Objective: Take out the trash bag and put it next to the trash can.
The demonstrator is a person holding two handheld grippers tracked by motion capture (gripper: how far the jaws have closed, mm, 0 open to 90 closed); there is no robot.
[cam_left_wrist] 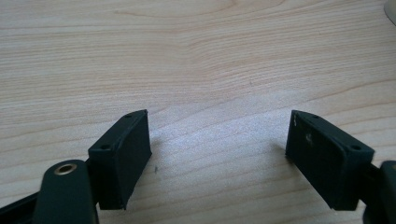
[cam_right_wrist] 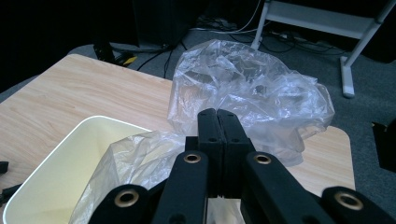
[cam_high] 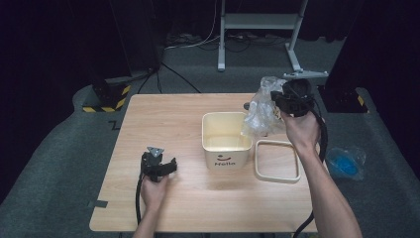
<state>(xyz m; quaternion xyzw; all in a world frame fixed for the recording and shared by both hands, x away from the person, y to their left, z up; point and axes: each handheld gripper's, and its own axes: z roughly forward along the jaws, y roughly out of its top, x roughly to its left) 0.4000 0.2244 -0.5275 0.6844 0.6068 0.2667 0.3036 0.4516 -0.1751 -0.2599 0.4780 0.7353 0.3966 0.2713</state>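
Plastic bag [cam_right_wrist: 247, 88], clear and crumpled, bulges from the right gripper [cam_right_wrist: 217, 122], its fingers clamped on it.

Crinkled clear plastic bag [cam_right_wrist: 243, 88], matt wood table [cam_left_wrist: 196, 56]

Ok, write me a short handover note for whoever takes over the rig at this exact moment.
Right gripper: shut on the clear plastic bag, held above the cream bin's far right corner.
Left gripper: open, nothing in it, resting over bare table left of the bin.
Bin lid frame lies flat beside the bin.
Done: bag picked up.
Left: probably spread the bag into the bin, then fit the frame.
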